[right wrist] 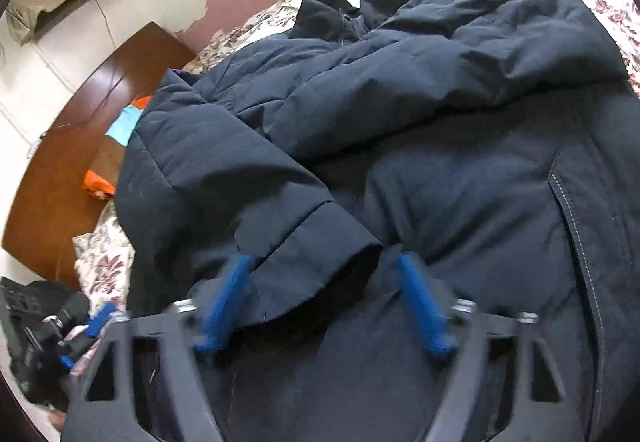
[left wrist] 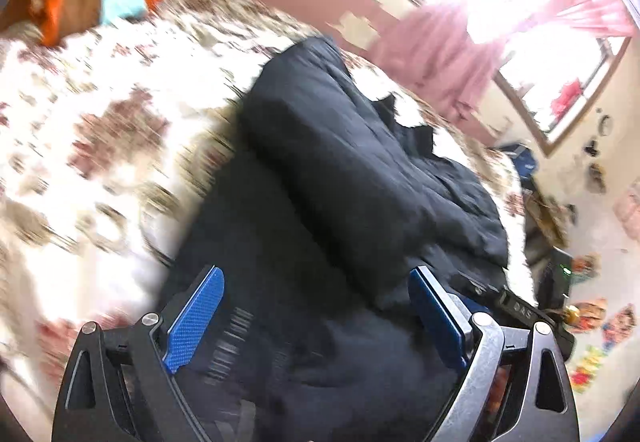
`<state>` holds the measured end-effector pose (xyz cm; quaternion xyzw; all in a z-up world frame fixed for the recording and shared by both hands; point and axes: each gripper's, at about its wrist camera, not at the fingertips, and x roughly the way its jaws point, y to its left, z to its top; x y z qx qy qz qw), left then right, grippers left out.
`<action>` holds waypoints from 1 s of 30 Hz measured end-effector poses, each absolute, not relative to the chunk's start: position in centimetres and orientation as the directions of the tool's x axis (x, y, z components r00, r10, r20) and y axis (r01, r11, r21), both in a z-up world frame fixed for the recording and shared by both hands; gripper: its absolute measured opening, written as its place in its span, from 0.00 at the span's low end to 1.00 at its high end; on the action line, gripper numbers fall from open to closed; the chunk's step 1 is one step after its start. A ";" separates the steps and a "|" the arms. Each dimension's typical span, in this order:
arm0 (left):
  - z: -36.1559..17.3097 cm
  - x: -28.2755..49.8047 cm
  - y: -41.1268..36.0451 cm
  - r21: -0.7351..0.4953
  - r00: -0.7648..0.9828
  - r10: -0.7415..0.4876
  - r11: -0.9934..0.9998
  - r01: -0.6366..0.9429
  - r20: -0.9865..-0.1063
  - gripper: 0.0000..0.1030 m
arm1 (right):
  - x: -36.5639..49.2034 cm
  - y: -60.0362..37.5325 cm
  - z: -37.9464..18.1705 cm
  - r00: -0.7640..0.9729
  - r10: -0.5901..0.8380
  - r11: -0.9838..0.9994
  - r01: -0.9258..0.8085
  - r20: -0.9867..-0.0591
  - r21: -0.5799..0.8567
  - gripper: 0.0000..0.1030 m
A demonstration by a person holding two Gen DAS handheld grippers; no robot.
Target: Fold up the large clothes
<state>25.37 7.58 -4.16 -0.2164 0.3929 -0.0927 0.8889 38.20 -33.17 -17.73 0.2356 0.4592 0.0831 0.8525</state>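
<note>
the dark jacket (right wrist: 400,114) lies spread on the bed (left wrist: 100,114), one sleeve (right wrist: 248,194) folded in across the body, its cuff (right wrist: 320,274) nearest. the right hand-held gripper (right wrist: 324,302) is wide open with the cuff between its blue fingers, nothing pinched. the left hand-held gripper (left wrist: 316,318) also gapes wide over the near hem, holding nothing. judging by this, the sleeve-folding step is in hand. next the other sleeve likely needs bringing in, then the hem gripped by both and carried to the far collar (right wrist: 344,14).
</note>
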 end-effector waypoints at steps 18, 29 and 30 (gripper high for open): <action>1.1 35.6 8.8 -0.229 0.740 -0.117 0.972 -0.052 -0.662 0.90 | 39.0 -41.5 -3.2 0.811 0.172 0.958 -0.006 -0.560 0.286 0.03; -0.7 46.0 1.9 -0.085 0.703 -0.086 0.996 0.037 -0.706 0.90 | 45.5 -47.7 -3.4 0.780 -0.110 0.985 0.169 -0.616 0.037 0.03; -1.0 46.5 1.5 -0.084 0.693 -0.088 0.996 0.040 -0.716 0.90 | 46.2 -48.3 -3.9 0.769 -0.115 0.983 0.179 -0.628 0.040 0.04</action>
